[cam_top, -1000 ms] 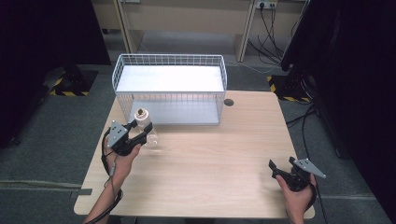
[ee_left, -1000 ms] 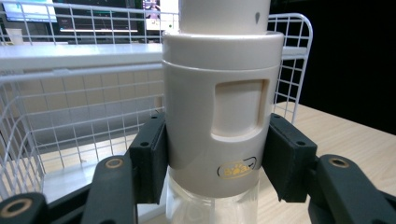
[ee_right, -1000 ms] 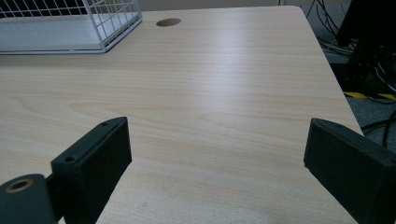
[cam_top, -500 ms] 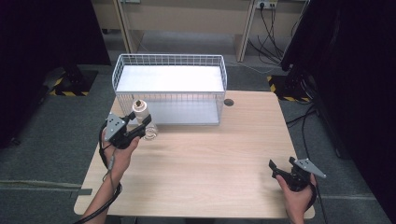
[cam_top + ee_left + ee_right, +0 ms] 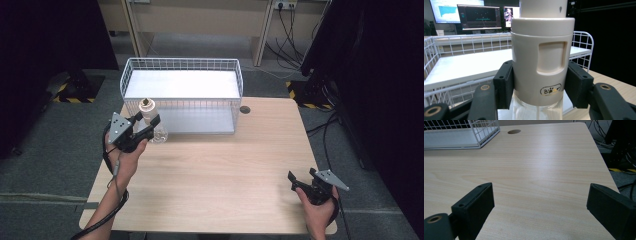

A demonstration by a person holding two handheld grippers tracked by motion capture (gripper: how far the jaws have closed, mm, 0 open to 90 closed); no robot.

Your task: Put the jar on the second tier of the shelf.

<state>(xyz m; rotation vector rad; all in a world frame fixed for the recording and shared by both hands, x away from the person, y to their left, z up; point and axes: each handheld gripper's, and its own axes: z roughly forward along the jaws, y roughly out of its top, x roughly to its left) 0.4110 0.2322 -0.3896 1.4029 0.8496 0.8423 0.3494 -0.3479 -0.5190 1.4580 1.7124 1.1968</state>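
Your left gripper [image 5: 150, 126] is clamped on the bottle [image 5: 541, 62], probably lifted; the basket [image 5: 181, 64] at twelve o'clock awaits. Right gripper [image 5: 541, 207] gapes idle.

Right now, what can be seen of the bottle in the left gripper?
The bottle has a cream, plastic-looking upper part with a recessed rectangular panel and a small paw logo, above a clear body. It stands upright, clamped on both sides by the left gripper at its cream collar. In the high view it sits just before the white wire basket.
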